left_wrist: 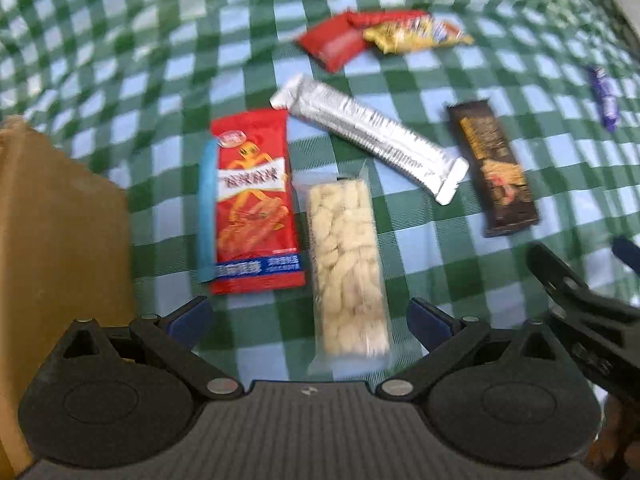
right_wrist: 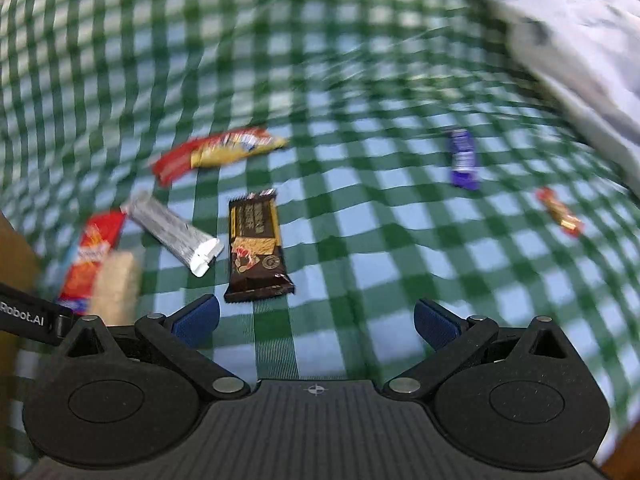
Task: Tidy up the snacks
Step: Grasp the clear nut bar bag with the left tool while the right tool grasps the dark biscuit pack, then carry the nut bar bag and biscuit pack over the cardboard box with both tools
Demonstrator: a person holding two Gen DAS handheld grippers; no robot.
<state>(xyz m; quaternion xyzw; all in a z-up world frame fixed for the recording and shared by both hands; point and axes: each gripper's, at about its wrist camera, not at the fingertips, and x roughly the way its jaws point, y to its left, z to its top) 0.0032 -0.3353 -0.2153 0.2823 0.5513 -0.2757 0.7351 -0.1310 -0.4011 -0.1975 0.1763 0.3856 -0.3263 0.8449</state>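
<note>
1. our left gripper [left_wrist: 310, 322] hangs low over the green checked cloth [left_wrist: 120, 60], blue fingers [left_wrist: 190, 320] spread wide apart, nothing between them but the near end of the clear-wrapped pale cereal bar [left_wrist: 346, 268] lying on the cloth below.
2. just left of that bar, the red snack packet [left_wrist: 254, 200] lies flat, with a light blue strip [left_wrist: 207, 208] tucked along its left edge.
3. the silver foil bar [left_wrist: 372, 136] runs diagonally beyond them, its upper end close to the red packet's top corner.
4. right of the silver one sits the dark brown chocolate bar [left_wrist: 494, 168], apart from it.
5. further back, a plain red packet [left_wrist: 332, 42] with a yellow wrapper [left_wrist: 416, 34] overlapping its right end.
6. a cardboard box [left_wrist: 56, 232] stands at the left, near the red packet.
7. over on our right gripper [right_wrist: 316, 322], fingers also held wide, empty, above bare cloth; the picture is blurred.
8. from there, the brown bar lies just ahead, a purple wrapper [right_wrist: 463, 158] well off to the right, and a small red-gold candy [right_wrist: 559, 216] further right still.
</note>
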